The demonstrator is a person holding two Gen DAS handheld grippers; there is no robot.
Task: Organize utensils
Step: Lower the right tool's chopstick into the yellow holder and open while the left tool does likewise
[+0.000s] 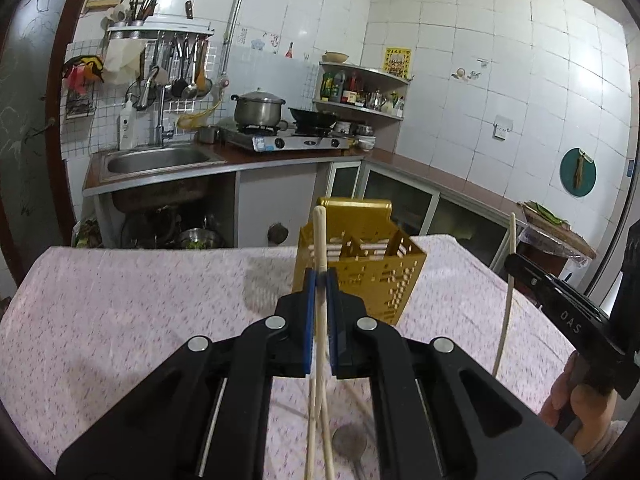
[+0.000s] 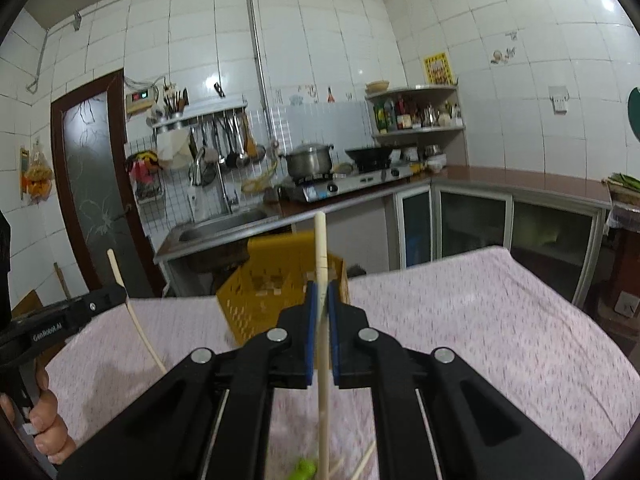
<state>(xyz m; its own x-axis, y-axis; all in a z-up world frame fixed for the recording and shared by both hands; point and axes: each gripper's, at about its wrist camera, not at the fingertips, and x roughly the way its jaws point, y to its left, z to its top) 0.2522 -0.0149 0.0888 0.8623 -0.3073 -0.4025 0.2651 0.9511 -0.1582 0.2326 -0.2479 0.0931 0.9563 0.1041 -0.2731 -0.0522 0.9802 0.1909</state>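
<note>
My left gripper (image 1: 320, 276) is shut on a pale chopstick (image 1: 319, 240) held upright, just in front of the yellow perforated utensil holder (image 1: 372, 264) on the pink-clothed table (image 1: 140, 300). My right gripper (image 2: 321, 290) is shut on another pale chopstick (image 2: 320, 244), also upright, close to the same holder (image 2: 280, 280). Each gripper shows at the edge of the other's view with its chopstick: the right gripper (image 1: 516, 264) and the left gripper (image 2: 116, 292). More chopsticks (image 1: 320, 432) and a spoon (image 1: 350, 442) lie on the cloth below.
A green item (image 2: 304, 469) and loose chopsticks (image 2: 366, 460) lie on the cloth near me. Behind the table are a sink (image 1: 160, 160), a stove with a pot (image 1: 260, 110), a corner shelf (image 1: 360, 88) and counter cabinets (image 2: 500, 220).
</note>
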